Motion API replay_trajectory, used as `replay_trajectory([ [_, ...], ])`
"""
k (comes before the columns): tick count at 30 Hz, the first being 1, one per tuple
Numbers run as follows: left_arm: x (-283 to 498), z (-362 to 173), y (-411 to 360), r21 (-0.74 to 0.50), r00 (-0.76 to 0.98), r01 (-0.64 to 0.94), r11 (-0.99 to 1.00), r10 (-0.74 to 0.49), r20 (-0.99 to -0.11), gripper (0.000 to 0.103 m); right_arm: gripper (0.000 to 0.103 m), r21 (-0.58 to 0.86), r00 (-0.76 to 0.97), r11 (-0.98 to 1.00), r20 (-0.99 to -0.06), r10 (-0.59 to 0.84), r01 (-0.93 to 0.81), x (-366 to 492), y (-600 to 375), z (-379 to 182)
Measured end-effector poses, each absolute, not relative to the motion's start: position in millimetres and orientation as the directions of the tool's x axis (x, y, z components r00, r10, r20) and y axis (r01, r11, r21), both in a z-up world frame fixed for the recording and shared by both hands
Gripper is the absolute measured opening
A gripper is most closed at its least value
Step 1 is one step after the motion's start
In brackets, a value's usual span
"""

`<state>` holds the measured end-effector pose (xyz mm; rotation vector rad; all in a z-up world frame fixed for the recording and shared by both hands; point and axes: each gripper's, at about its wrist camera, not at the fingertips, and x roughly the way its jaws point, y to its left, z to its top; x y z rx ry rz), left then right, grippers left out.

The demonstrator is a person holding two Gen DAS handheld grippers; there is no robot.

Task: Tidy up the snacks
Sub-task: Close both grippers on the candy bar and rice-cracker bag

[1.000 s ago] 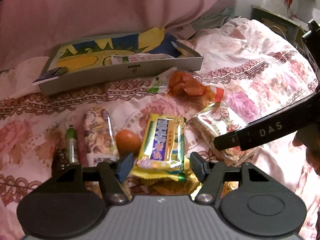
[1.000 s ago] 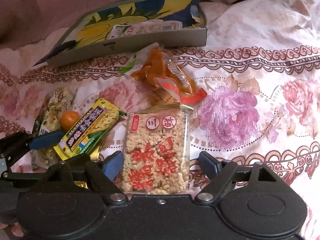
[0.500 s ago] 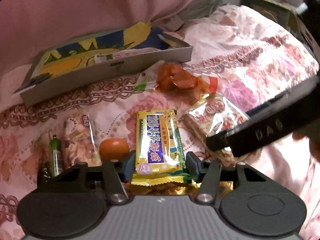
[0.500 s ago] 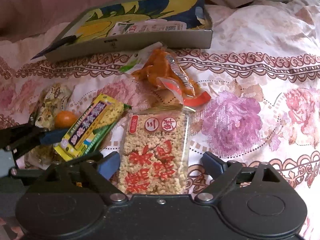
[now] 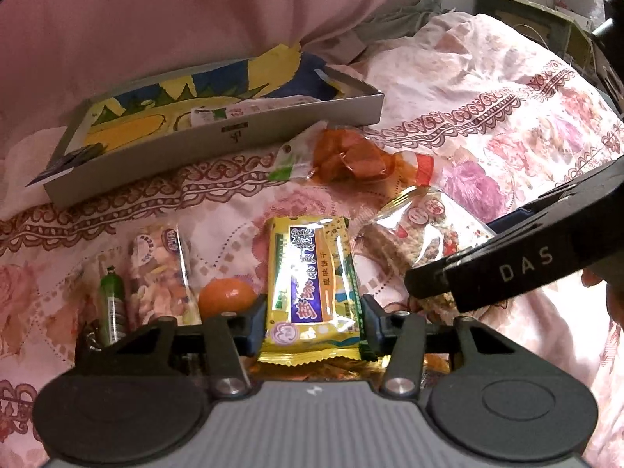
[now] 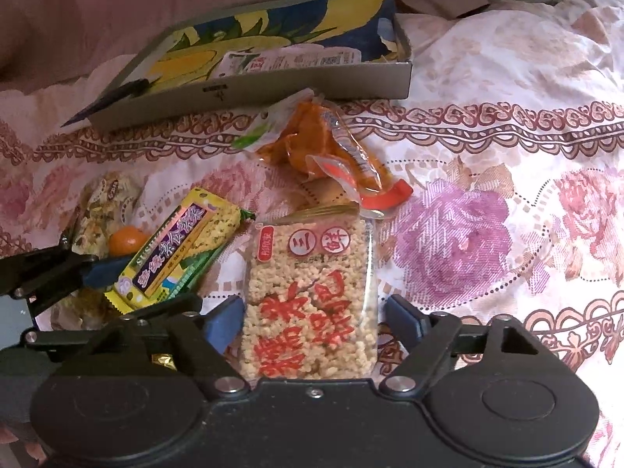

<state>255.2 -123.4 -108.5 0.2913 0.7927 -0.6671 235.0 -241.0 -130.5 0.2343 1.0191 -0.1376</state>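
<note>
My left gripper (image 5: pixel 312 321) is shut on the near end of a yellow biscuit packet (image 5: pixel 310 280) lying on the bedspread; the packet also shows in the right wrist view (image 6: pixel 175 257). My right gripper (image 6: pixel 316 321) is open, its fingers on either side of a clear rice-cracker packet (image 6: pixel 312 300), apart from its edges. That packet shows in the left wrist view (image 5: pixel 421 245). A grey cardboard box (image 5: pixel 218 144) with a yellow and blue lining stands at the back and holds a white packet (image 6: pixel 288 60).
An orange snack bag (image 5: pixel 351 154) lies before the box. A tangerine (image 5: pixel 226 296), a clear mixed-snack packet (image 5: pixel 162 280) and a small green bottle (image 5: pixel 113 304) lie at the left. A pink pillow (image 5: pixel 195 11) rises behind the box.
My left gripper has closed from open onto the yellow biscuit packet. My right gripper has stayed open around the rice-cracker packet, shifting slightly.
</note>
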Motion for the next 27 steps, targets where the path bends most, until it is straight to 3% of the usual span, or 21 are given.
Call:
replay_trajectory([
  [4, 254.8, -107.8, -122.4, -0.009, 0.514, 0.644, 0.765, -0.441, -0.736, 0.053, 0.07, 0.141, 0.526, 0.965, -0.85, 0.004, 0.22, 234.4, -241.7, -127.6],
  [27, 249.8, -94.1, -117.9, -0.047, 0.524, 0.613, 0.789, -0.451, -0.722, 0.053, 0.068, 0.248, 0.561, 0.928, -0.826, 0.052, 0.278, 215.4, -258.9, -108.9],
])
